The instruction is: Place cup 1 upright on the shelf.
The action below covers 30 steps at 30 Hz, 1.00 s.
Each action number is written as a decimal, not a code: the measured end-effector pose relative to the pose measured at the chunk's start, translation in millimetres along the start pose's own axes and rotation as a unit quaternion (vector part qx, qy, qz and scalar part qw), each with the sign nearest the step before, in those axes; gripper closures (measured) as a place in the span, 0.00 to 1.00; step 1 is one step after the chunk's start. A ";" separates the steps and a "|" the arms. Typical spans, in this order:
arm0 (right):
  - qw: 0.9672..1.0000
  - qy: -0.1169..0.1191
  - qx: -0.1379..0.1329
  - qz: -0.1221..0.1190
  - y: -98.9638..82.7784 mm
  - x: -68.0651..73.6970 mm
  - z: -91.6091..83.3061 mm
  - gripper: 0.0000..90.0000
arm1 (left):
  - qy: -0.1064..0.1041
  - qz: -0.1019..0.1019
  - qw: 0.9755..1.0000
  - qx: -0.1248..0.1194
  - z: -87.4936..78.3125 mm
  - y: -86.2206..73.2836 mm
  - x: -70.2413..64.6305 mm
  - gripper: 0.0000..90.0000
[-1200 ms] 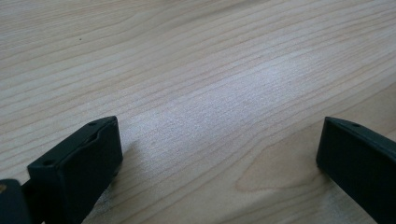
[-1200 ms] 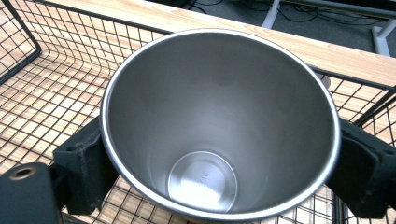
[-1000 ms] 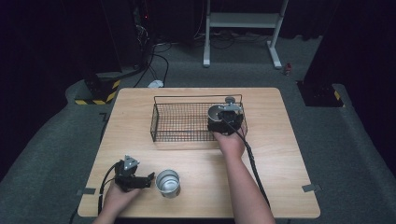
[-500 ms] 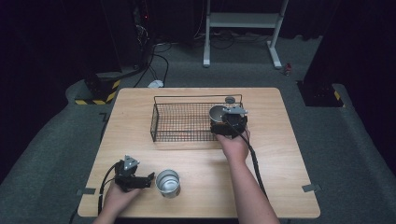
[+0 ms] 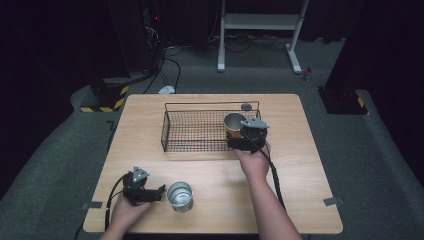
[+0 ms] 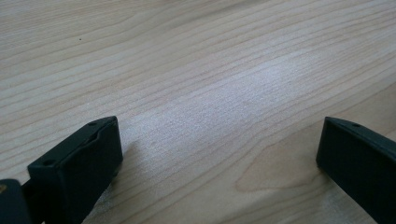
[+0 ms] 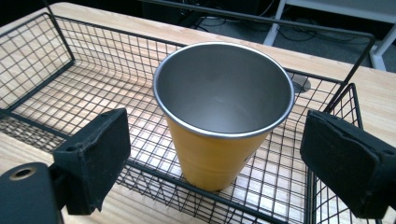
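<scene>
The right gripper (image 7: 212,154) is now sitting slightly further back from the yellow cup (image 7: 219,121) than before, jaws spread and gripping nothing. The cup is standing upright in the wire basket's (image 5: 192,132) right end. The left gripper (image 5: 159,191), jaws open, is resting beside one silver cup (image 5: 180,196) on the table (image 5: 300,165). Count: two cups, one basket.

No legible text, label, brand, number or sign in any view. Yellow cup (image 7: 219,140): plain wall, bare steel inside, unmarked. Steel cup (image 5: 179,196): unmarked at this size. Wire basket (image 5: 190,131): no tag. Surface (image 6: 210,70): bare wood grain. Only sign-like marking: yellow-black hazard striping on floor block (image 5: 104,102), at 10 o'clock from surface; carries no lettering.
</scene>
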State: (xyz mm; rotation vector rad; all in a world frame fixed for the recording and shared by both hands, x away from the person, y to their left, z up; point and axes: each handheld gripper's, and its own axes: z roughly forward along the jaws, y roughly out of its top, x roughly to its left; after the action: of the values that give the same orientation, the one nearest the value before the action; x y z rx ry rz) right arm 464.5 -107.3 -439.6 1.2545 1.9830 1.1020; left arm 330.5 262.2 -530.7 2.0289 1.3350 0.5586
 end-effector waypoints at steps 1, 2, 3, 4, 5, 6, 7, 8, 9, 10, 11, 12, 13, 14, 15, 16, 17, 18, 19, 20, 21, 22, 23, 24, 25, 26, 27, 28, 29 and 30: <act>1.000 0.001 -0.001 0.000 -0.7 0.4 -1.6 0.10 | 0.000 0.000 1.000 0.000 0.0 0.0 0.0 0.01; 1.000 0.003 -0.002 0.000 -1.3 1.0 -3.0 0.10 | 0.000 0.000 1.000 0.000 0.0 0.0 0.0 0.01; 1.000 0.005 -0.004 -0.002 -1.9 1.3 -4.2 0.10 | 0.000 0.000 1.000 0.000 0.0 0.0 0.0 0.01; 1.000 0.006 -0.005 -0.003 -2.5 2.1 -6.2 0.10 | 0.000 0.000 1.000 0.000 0.0 0.0 0.0 0.01; 1.000 0.008 -0.006 -0.001 -3.0 2.9 -7.5 0.10 | 0.000 0.000 1.000 0.000 0.0 0.0 0.0 0.01; 1.000 0.010 -0.007 -0.001 -3.7 4.0 -9.8 0.10 | 0.000 0.000 1.000 0.000 0.0 0.0 0.0 0.01; 1.000 0.010 -0.007 -0.004 -4.0 4.5 -11.3 0.10 | 0.000 0.000 1.000 0.000 0.0 0.0 0.0 0.01; 1.000 0.010 -0.009 -0.003 -4.9 5.8 -13.2 0.10 | 0.000 0.000 1.000 0.000 0.0 0.0 0.0 0.01; 1.000 0.013 -0.013 -0.006 -6.0 6.6 -14.9 0.10 | 0.000 0.000 1.000 0.000 0.0 0.0 0.0 0.01; 1.000 0.015 -0.014 -0.006 -7.1 7.7 -16.6 0.10 | 0.000 0.000 1.000 0.000 0.0 0.0 0.0 0.01; 1.000 0.015 -0.016 -0.009 -8.4 8.8 -18.3 0.10 | 0.000 0.000 1.000 0.000 0.0 0.0 0.0 0.01; 1.000 0.015 -0.015 -0.011 -9.5 9.7 -19.8 0.10 | 0.000 0.000 1.000 0.000 0.0 0.0 0.0 0.01; 1.000 0.017 -0.014 -0.008 -11.0 11.0 -21.5 0.10 | 0.000 0.000 1.000 0.000 0.0 0.0 0.0 0.01; 1.000 0.018 -0.016 -0.011 -12.3 11.2 -23.0 0.10 | 0.000 0.000 1.000 0.000 0.0 0.0 0.0 0.01; 1.000 0.019 -0.016 -0.011 -13.7 11.6 -24.6 0.10 | 0.000 0.000 1.000 0.000 0.0 0.0 0.0 0.01; 1.000 0.018 -0.015 -0.010 -15.3 12.3 -26.8 0.10 | 0.000 0.000 1.000 0.000 0.0 0.0 0.0 0.01; 1.000 0.020 -0.018 -0.009 -16.7 12.5 -28.0 0.10 | 0.000 0.000 1.000 0.000 0.0 0.0 0.0 0.01; 1.000 0.021 -0.017 -0.011 -19.4 12.4 -31.0 0.10 | 0.000 0.000 1.000 0.000 0.0 0.0 0.0 0.01; 1.000 0.023 -0.016 -0.009 -20.9 12.9 -32.5 0.10 | 0.000 0.000 1.000 0.000 0.0 0.0 0.0 0.01; 1.000 0.023 -0.017 -0.012 -23.1 12.6 -34.5 0.10 | 0.000 0.002 1.000 0.000 -0.1 0.1 0.3 0.01; 1.000 0.024 -0.017 -0.012 -25.4 12.6 -36.3 0.10 | 0.000 0.002 1.000 0.000 0.0 0.0 0.3 0.01; 1.000 0.024 -0.017 -0.011 -27.9 12.4 -38.3 0.10 | 0.000 0.001 1.000 0.000 0.0 0.0 0.3 0.01; 0.999 0.024 -0.018 -0.011 -29.8 12.0 -39.7 0.10 | 0.000 0.001 1.000 0.000 0.0 0.0 0.3 0.01; 0.999 0.026 -0.020 -0.012 -33.2 10.7 -42.0 0.10 | 0.000 0.001 1.000 0.000 0.0 0.0 0.3 0.01; 0.999 0.027 -0.020 -0.010 -36.0 10.2 -44.1 0.10 | 0.000 0.001 1.000 0.000 0.0 0.0 0.3 0.01; 0.999 0.026 -0.020 -0.011 -39.2 9.2 -45.8 0.10 | 0.000 0.001 1.000 0.000 0.0 0.0 0.3 0.01; 0.999 0.025 -0.019 -0.010 -42.3 8.3 -47.5 0.10 | 0.000 0.001 1.000 0.000 0.0 0.0 0.2 0.01; 1.000 0.024 -0.017 -0.010 -45.6 7.5 -49.1 0.10 | 0.000 0.002 1.000 0.000 0.0 0.1 0.3 0.01; 1.000 0.024 -0.017 -0.011 -49.2 6.1 -50.8 0.10 | 0.000 0.002 1.000 0.000 0.0 0.1 0.3 0.01; 1.000 0.024 -0.014 -0.008 -52.9 4.9 -52.5 0.10 | 0.000 0.002 1.000 0.000 0.0 0.1 0.3 0.01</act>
State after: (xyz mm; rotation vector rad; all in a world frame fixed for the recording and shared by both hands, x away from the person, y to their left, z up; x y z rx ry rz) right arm 397.0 -133.5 -457.8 1.2047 2.0026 1.1594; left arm 330.6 262.5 -530.7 2.0312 1.3317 0.5614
